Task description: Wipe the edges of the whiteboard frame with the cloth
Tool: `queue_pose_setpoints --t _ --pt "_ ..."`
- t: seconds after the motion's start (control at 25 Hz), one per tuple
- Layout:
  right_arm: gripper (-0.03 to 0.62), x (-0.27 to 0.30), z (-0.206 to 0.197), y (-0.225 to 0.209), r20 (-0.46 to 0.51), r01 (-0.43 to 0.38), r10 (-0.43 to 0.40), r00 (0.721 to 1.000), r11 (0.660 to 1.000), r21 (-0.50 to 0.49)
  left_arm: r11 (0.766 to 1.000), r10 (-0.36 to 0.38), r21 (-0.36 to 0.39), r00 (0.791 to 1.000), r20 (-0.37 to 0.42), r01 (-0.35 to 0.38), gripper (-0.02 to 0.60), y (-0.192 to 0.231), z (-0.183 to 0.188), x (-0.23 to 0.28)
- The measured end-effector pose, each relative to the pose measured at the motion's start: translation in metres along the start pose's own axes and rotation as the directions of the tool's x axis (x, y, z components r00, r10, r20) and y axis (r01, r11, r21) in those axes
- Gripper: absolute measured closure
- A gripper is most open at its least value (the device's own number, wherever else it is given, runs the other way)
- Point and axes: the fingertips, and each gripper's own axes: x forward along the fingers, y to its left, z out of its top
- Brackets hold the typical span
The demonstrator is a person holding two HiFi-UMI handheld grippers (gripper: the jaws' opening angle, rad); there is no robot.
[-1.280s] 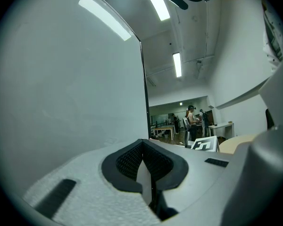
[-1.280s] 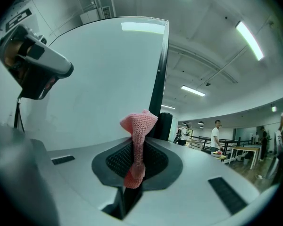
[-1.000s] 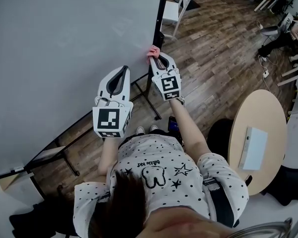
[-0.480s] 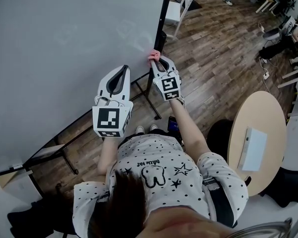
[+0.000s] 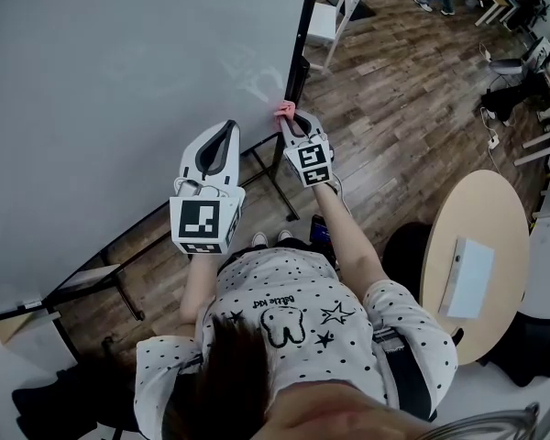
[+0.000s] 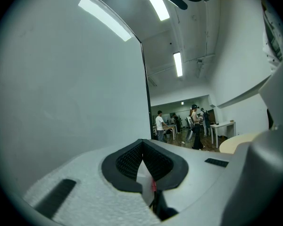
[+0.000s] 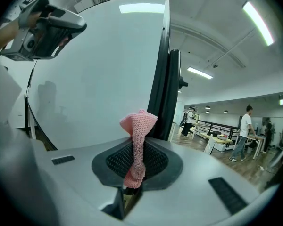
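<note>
A large whiteboard [image 5: 119, 81] stands in front of me, its black right frame edge [image 5: 299, 39] running up the head view and standing just behind the cloth as the frame edge [image 7: 159, 74] in the right gripper view. My right gripper [image 5: 291, 117] is shut on a pink knitted cloth [image 7: 137, 140], whose tip [image 5: 283, 108] sits at the frame's right edge; whether it touches I cannot tell. My left gripper [image 5: 225, 129] hangs in front of the board's face, jaws shut with nothing between them, the board [image 6: 66, 88] filling the left of its view.
The board's black stand legs [image 5: 257, 168] reach over the wooden floor below the grippers. A white chair [image 5: 335, 12] stands behind the frame. A round table [image 5: 481, 246] with a white box is at my right. People stand far back in the room [image 7: 243, 131].
My right gripper with the cloth has slid a short way up along the frame's right edge. The left gripper has stayed where it was.
</note>
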Motion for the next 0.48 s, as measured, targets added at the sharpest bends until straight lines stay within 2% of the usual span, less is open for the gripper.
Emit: queue_pose_setpoints --t 0.24,0.48 --pt "0.562 0.004 -0.019 0.004 -0.041 -0.014 0.014 0.999 1.000 0.016 1.000 0.012 -0.003 1.000 -0.014 -0.012 0.566 0.002 -0.006 -0.001" --pt "0.562 0.006 -0.035 0.007 -0.078 -0.023 0.025 0.997 0.999 0.024 0.999 0.027 -0.016 0.998 -0.057 -0.028 0.566 0.003 -0.028 0.000"
